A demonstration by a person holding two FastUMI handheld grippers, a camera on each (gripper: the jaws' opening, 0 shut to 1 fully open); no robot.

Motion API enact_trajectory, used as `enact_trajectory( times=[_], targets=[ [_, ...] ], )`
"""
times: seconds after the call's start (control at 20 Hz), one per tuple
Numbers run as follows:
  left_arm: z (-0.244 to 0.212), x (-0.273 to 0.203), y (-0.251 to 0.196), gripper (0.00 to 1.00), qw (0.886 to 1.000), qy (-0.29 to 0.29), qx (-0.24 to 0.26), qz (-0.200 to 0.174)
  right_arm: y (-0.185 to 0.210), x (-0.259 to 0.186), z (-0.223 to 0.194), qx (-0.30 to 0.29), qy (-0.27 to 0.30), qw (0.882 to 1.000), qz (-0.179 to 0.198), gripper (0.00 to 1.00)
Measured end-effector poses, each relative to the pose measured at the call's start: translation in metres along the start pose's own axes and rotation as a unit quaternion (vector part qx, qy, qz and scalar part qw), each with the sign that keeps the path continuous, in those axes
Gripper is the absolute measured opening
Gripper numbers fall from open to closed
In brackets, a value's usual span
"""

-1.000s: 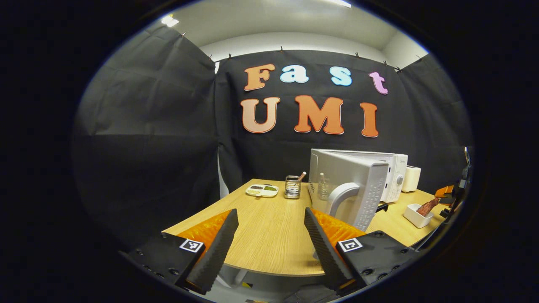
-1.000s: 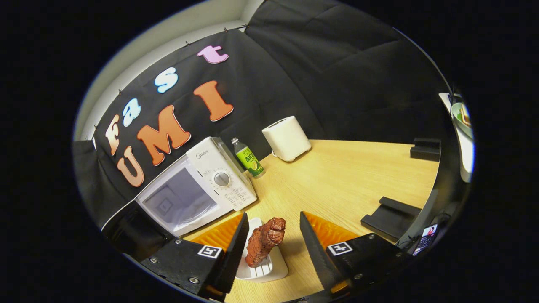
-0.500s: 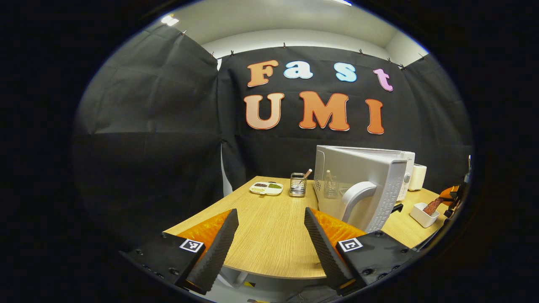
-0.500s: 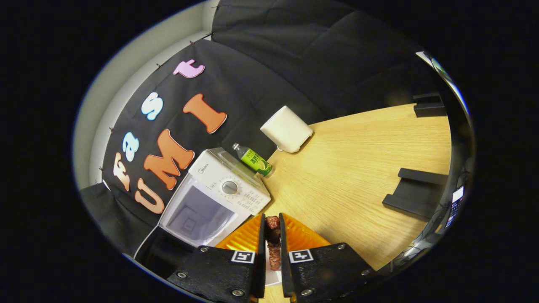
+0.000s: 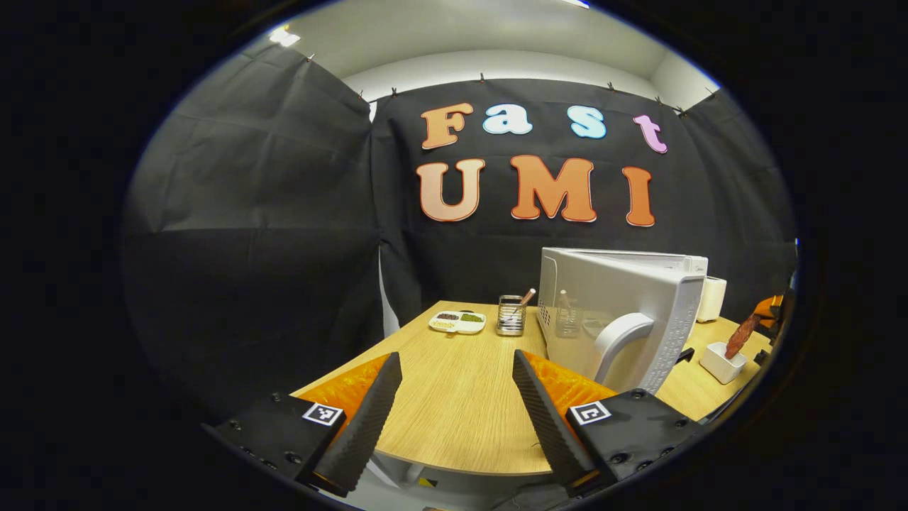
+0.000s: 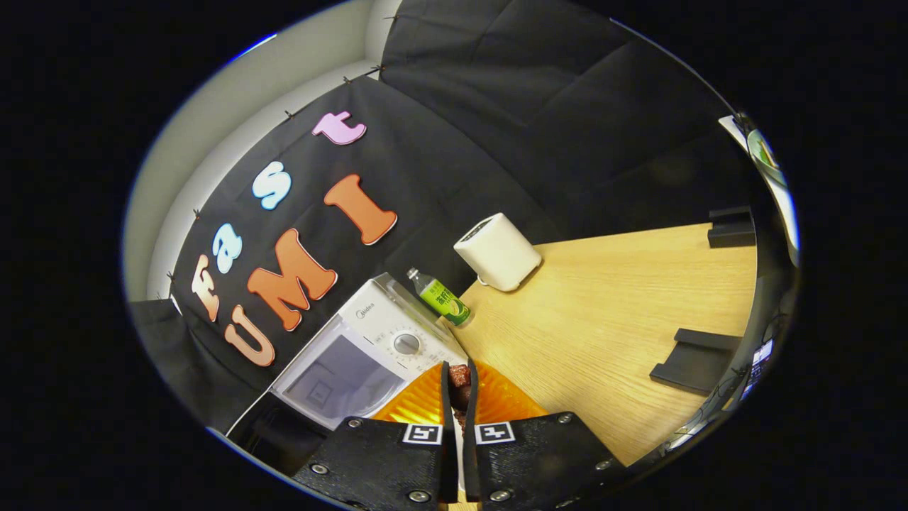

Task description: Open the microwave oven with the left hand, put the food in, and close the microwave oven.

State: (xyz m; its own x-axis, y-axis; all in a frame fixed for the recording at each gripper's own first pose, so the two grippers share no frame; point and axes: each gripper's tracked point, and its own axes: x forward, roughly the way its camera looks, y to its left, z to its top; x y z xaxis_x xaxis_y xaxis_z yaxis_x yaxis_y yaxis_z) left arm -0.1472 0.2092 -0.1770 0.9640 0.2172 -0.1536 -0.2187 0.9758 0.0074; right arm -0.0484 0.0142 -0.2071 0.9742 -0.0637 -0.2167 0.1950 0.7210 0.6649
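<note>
White microwave oven stands with its door swung open, so step one's done. My right gripper is clamped on the reddish-brown piece of meat, lifted above its small white dish. Left gripper hangs empty, jaws apart. Loading and closing remain.

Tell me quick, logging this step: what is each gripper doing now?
Left gripper: open, holding nothing.
Right gripper: shut on the reddish-brown piece of meat.

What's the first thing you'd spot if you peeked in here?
The white microwave on the wooden table, its door swung open. Then the reddish-brown meat squeezed between the right gripper fingers, just in front of the microwave. Behind it stand a green bottle and a white toaster.
</note>
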Motion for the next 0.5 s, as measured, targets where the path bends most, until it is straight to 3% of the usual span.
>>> enact_trajectory(
  times=[0.25, 0.5],
  targets=[
    [-0.002, 0.010, -0.001, 1.00, 1.000, 0.005, -0.004, -0.004, 0.058, 0.006, 0.014, 0.013, -0.017, 0.999, 0.049, 0.02],
    [0.001, 0.020, 0.004, 1.00, 1.000, 0.005, -0.001, 0.002, 0.124, 0.023, -0.007, 0.043, -0.001, 0.994, 0.103, 0.02]
  ],
)
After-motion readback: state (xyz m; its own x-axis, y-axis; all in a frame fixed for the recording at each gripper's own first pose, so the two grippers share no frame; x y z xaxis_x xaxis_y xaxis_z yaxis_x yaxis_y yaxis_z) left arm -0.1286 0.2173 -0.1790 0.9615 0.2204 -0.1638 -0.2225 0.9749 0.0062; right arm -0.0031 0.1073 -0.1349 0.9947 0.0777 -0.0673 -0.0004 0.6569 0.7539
